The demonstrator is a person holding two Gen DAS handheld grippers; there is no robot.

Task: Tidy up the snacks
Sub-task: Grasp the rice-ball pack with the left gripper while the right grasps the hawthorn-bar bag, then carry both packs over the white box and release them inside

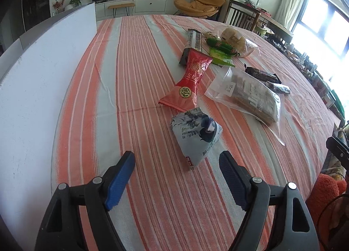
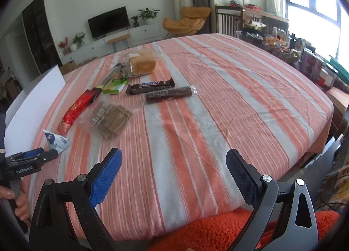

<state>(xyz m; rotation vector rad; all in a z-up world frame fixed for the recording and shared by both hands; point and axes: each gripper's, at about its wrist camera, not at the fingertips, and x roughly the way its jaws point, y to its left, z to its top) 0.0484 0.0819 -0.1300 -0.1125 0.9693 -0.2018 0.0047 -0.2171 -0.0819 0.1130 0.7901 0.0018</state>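
The left gripper hovers low over the striped counter with its fingers released. The pale blue-grey snack packet lies flat just ahead at 12 o'clock, its near corner reaching between the fingertips without touching either. The red packet lies beyond it. The right gripper is spread apart and holds nothing; the Snickers bar lies well ahead at 11 o'clock.
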